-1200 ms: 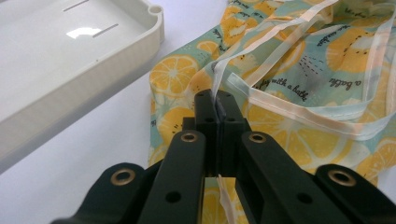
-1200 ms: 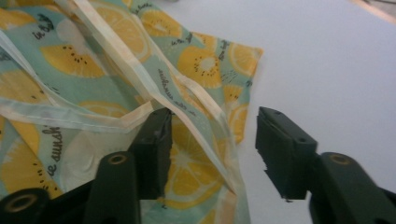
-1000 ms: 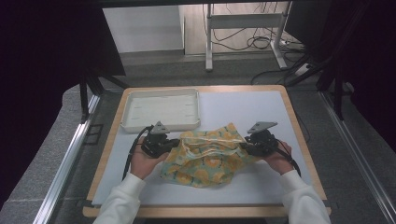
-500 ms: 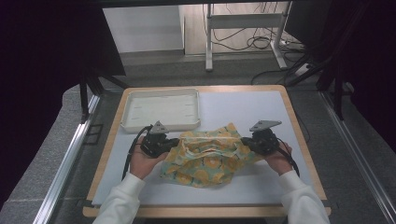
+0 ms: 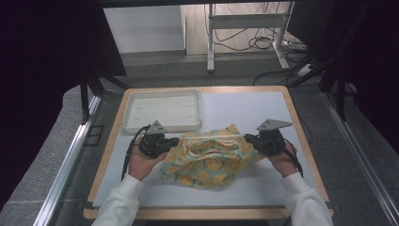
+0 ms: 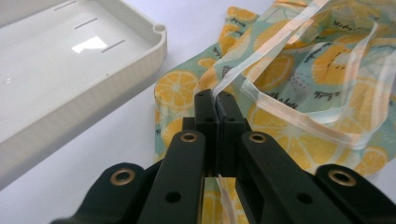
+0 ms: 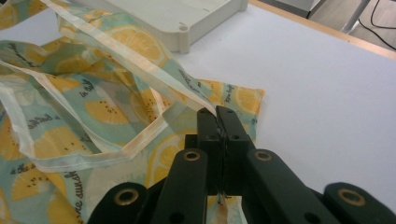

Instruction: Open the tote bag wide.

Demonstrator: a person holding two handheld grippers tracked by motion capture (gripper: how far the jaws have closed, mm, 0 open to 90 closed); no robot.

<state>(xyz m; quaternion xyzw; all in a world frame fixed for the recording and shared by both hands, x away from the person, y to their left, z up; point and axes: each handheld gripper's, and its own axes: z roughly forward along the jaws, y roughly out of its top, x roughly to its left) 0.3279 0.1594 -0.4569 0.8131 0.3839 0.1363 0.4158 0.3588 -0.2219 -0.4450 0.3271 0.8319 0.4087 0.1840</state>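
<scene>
A cloth bag point(image 5: 207, 160) printed with orange slices on pale green lies crumpled on the white mat, between my two grippers. My left gripper point(image 5: 176, 141) is at its left end, shut on the bag's pale edge band. In the left gripper view the jaws point(image 6: 215, 95) meet on that band and the bag point(image 6: 299, 79) spreads beyond them. At the bag's right end my right gripper point(image 5: 247, 139) is also shut. The right gripper view shows it point(image 7: 216, 112) pinching the band where a strap of the bag point(image 7: 93, 116) runs in.
A shallow white tray point(image 5: 160, 127) sits behind the bag at the back left, also in the left gripper view point(image 6: 116, 70) and in the right gripper view point(image 7: 196, 28). Bare white mat point(image 5: 244, 108) lies right of it. A wooden border point(image 5: 296, 122) rims the table.
</scene>
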